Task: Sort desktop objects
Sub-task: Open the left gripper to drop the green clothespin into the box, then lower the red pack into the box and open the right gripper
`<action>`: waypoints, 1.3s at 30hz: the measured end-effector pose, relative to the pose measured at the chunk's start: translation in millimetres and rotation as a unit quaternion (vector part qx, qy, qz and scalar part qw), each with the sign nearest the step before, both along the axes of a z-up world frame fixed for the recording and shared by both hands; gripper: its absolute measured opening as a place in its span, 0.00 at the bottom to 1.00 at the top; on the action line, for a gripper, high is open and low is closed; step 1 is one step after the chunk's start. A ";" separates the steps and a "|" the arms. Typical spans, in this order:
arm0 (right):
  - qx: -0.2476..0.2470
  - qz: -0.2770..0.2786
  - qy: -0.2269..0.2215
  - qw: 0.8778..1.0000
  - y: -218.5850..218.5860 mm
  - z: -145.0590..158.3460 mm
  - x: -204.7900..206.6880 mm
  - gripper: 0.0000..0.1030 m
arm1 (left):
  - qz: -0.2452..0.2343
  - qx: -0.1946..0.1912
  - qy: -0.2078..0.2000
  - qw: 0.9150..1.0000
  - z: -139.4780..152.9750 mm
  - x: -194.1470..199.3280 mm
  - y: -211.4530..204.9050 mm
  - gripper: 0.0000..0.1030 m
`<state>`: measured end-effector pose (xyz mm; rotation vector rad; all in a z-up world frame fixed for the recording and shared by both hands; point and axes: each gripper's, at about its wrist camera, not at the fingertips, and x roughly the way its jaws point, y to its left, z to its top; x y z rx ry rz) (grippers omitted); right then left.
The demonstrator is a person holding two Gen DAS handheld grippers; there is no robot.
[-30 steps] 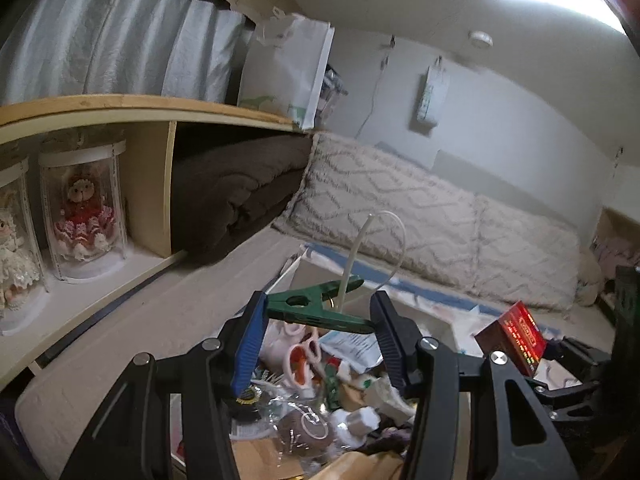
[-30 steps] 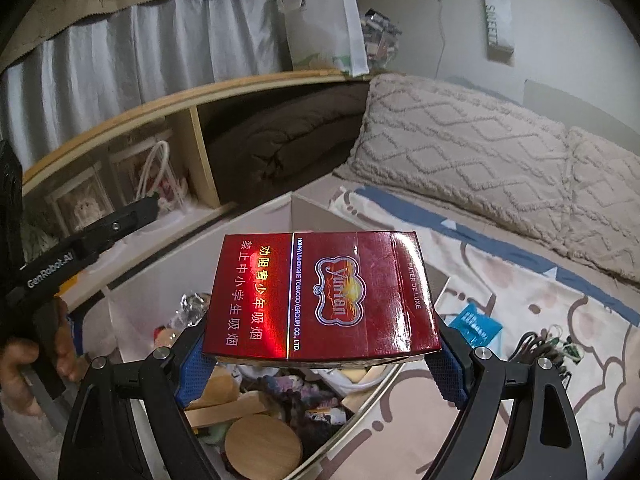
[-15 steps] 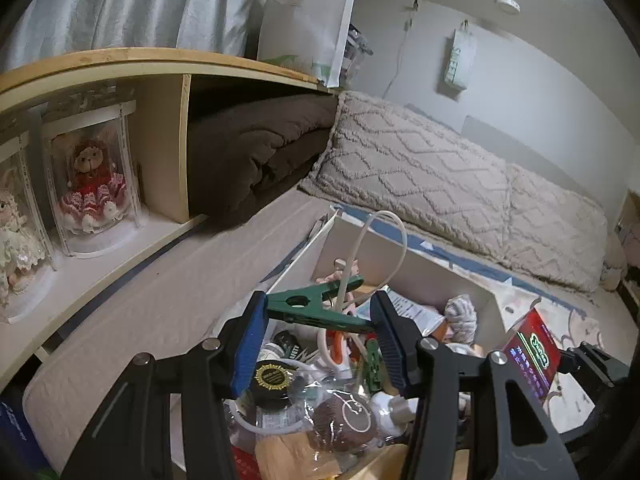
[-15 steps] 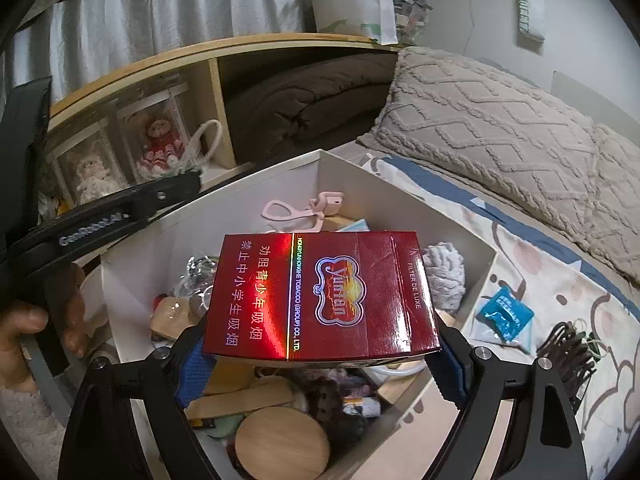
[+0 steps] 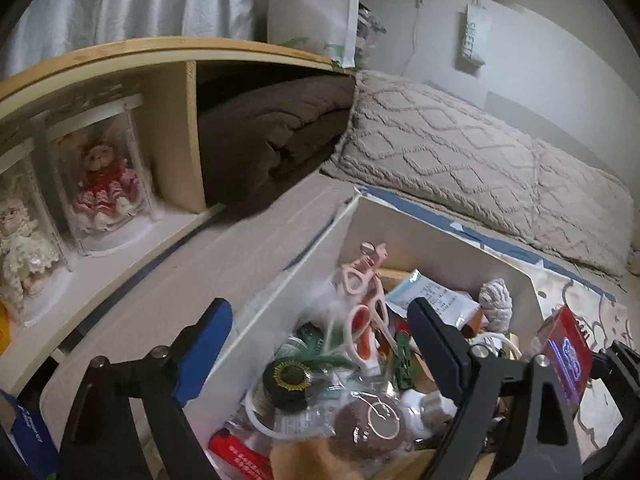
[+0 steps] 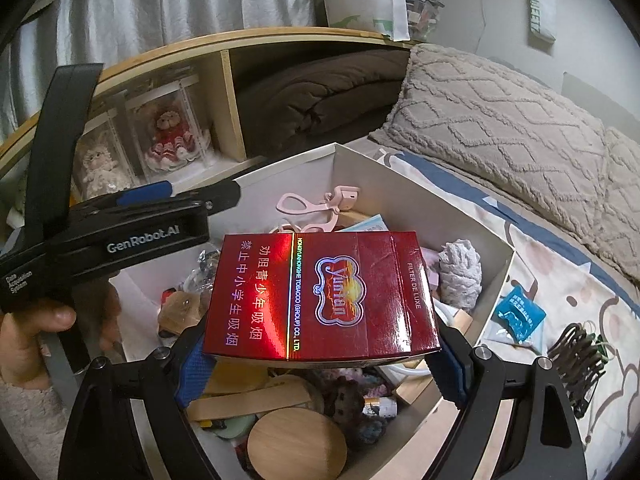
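A white box (image 5: 280, 292) (image 6: 408, 188), full of small items, sits on the bed. My left gripper (image 5: 320, 320) (image 6: 192, 196) hangs over its near-left part with its jaws opening and nothing pressed between them. Just under them a blurred green clip (image 5: 320, 362) lies among the box's contents. My right gripper (image 6: 320, 356) is shut on a red cigarette pack (image 6: 320, 296) (image 5: 564, 360), held flat above the middle of the box. A hand (image 6: 32, 328) holds the left gripper's handle.
Pink scissors (image 5: 362, 280) and a round wooden lid (image 6: 296, 440) are in the box. Right of it on the sheet lie a blue packet (image 6: 518, 314) and dark hair ties (image 6: 576, 344). A shelf with cased dolls (image 5: 104, 184) and a brown blanket (image 5: 272, 136) stands behind, pillows (image 5: 460, 160) beyond.
The left jaws have spread wide and let go of the green clip, which dropped into the box. Both grippers came down closer to the box. The red pack stays gripped.
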<state>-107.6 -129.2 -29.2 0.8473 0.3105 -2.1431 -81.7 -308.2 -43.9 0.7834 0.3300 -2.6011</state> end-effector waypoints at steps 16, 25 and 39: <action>0.016 -0.006 -0.007 1.000 -5.2 6.7 -21.6 0.87 | -0.010 -0.002 0.009 1.000 5.2 4.6 4.4 0.87; 0.023 0.009 -0.036 0.999 -9.5 -1.6 -20.0 0.87 | -0.007 0.001 0.014 1.000 7.6 8.0 3.4 0.87; 0.060 0.003 -0.093 0.994 -11.6 -17.3 3.3 0.87 | -0.013 -0.002 0.017 1.000 9.2 10.2 3.3 0.87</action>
